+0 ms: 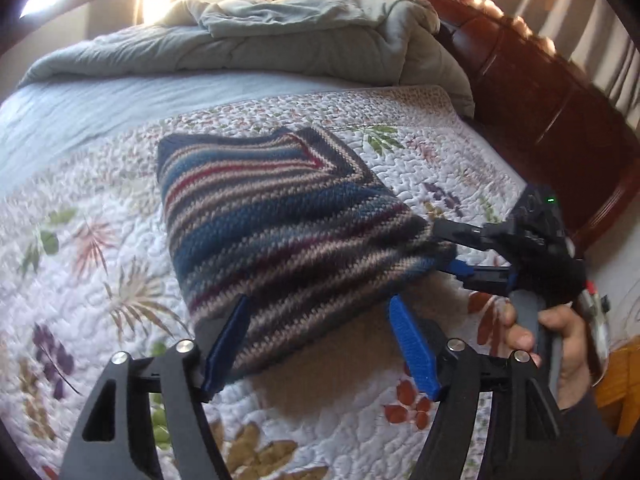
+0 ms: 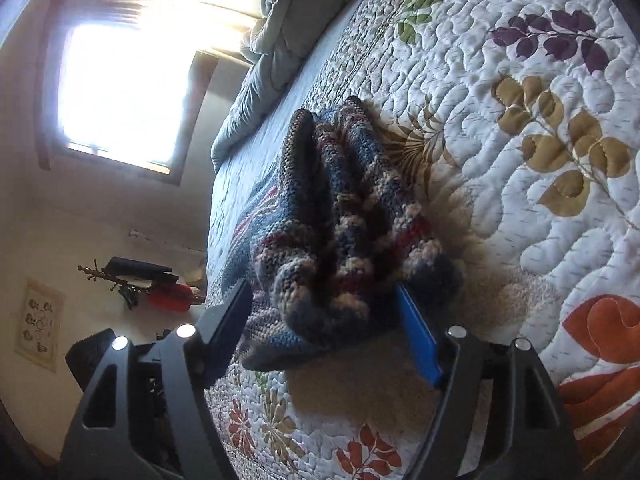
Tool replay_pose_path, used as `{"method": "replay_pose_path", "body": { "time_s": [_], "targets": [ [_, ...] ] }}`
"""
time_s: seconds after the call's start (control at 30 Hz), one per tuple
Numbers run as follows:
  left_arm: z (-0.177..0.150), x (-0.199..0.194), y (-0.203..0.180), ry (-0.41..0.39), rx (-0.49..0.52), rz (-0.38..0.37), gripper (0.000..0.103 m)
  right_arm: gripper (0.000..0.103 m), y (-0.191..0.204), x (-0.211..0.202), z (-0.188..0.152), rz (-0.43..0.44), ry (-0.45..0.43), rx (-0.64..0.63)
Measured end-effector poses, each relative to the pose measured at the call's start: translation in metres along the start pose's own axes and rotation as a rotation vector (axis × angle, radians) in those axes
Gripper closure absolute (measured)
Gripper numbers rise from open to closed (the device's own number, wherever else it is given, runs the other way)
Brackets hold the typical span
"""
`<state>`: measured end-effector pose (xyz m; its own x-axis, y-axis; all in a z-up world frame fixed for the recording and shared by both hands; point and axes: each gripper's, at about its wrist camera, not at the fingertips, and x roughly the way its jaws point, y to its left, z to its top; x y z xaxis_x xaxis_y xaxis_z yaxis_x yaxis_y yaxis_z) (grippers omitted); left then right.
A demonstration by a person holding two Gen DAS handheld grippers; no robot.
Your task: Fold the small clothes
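A striped knit garment (image 1: 276, 224) in blue, grey, beige and red lies folded on the flowered quilt (image 1: 100, 248). Its near edge is lifted off the quilt. My left gripper (image 1: 320, 340) has its blue pads on either side of the near edge, jaws set wide, the knit between them. My right gripper (image 1: 448, 252) shows at the garment's right corner, held by a hand (image 1: 560, 344). In the right wrist view the bunched knit (image 2: 340, 248) fills the gap between the right gripper's (image 2: 324, 332) blue pads (image 2: 416, 332).
A rumpled grey duvet (image 1: 248, 40) lies at the far end of the bed. A dark wooden headboard (image 1: 540, 92) runs along the right. A window (image 2: 128, 92) and a coat rack (image 2: 132, 280) stand beyond the bed's far side.
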<state>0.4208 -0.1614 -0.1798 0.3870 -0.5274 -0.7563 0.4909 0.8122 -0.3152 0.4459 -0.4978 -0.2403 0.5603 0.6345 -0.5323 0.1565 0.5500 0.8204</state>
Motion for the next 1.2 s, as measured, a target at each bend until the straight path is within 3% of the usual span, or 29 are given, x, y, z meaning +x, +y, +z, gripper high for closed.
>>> {"method": "replay_pose_path", "body": {
  "time_s": [0.03, 0.07, 0.1, 0.23, 0.43, 0.5, 0.57, 0.63, 0.67, 0.73, 0.8, 0.93, 1.2],
  "targets": [
    [-0.005, -0.003, 0.003, -0.010, -0.023, -0.021, 0.030, 0.063, 0.001, 0.003, 0.000, 0.016, 0.010, 0.002],
    [-0.011, -0.007, 0.007, -0.032, -0.053, -0.041, 0.030, 0.075, 0.002, 0.006, 0.001, 0.036, 0.002, 0.011],
    [-0.020, -0.010, 0.013, -0.063, -0.103, -0.069, 0.026, 0.076, 0.004, 0.006, 0.003, 0.031, -0.019, 0.008],
    [-0.050, -0.010, 0.025, -0.069, -0.204, -0.137, 0.025, 0.081, 0.021, -0.006, 0.004, -0.045, -0.134, -0.060],
    [-0.098, -0.004, 0.051, -0.022, -0.330, -0.223, 0.025, 0.081, 0.007, 0.005, 0.005, -0.207, -0.135, -0.084],
    [-0.115, 0.006, 0.056, 0.006, -0.336, -0.236, 0.026, 0.081, 0.005, 0.003, 0.003, -0.209, -0.135, -0.079],
    [-0.122, 0.010, 0.058, 0.033, -0.351, -0.225, 0.027, 0.078, 0.009, 0.001, 0.003, -0.131, -0.109, -0.084],
    [-0.125, 0.010, 0.058, 0.035, -0.373, -0.278, 0.027, 0.066, 0.017, -0.004, 0.005, -0.117, -0.068, -0.099],
    [-0.126, 0.010, 0.056, 0.046, -0.369, -0.296, 0.027, 0.047, 0.022, -0.006, 0.009, -0.117, -0.065, -0.111],
    [-0.125, 0.003, 0.047, 0.036, -0.312, -0.297, 0.026, 0.030, 0.027, -0.005, 0.027, -0.143, -0.014, -0.115],
    [-0.126, -0.004, 0.042, 0.026, -0.272, -0.273, 0.026, 0.030, 0.027, 0.001, 0.046, -0.100, 0.078, -0.075],
    [-0.128, -0.012, 0.045, 0.017, -0.283, -0.296, 0.025, 0.032, 0.033, 0.024, 0.076, -0.147, 0.179, -0.101],
    [-0.135, -0.006, 0.048, 0.044, -0.305, -0.308, 0.025, 0.045, 0.055, 0.067, 0.083, -0.228, 0.324, -0.206]
  ]
}}
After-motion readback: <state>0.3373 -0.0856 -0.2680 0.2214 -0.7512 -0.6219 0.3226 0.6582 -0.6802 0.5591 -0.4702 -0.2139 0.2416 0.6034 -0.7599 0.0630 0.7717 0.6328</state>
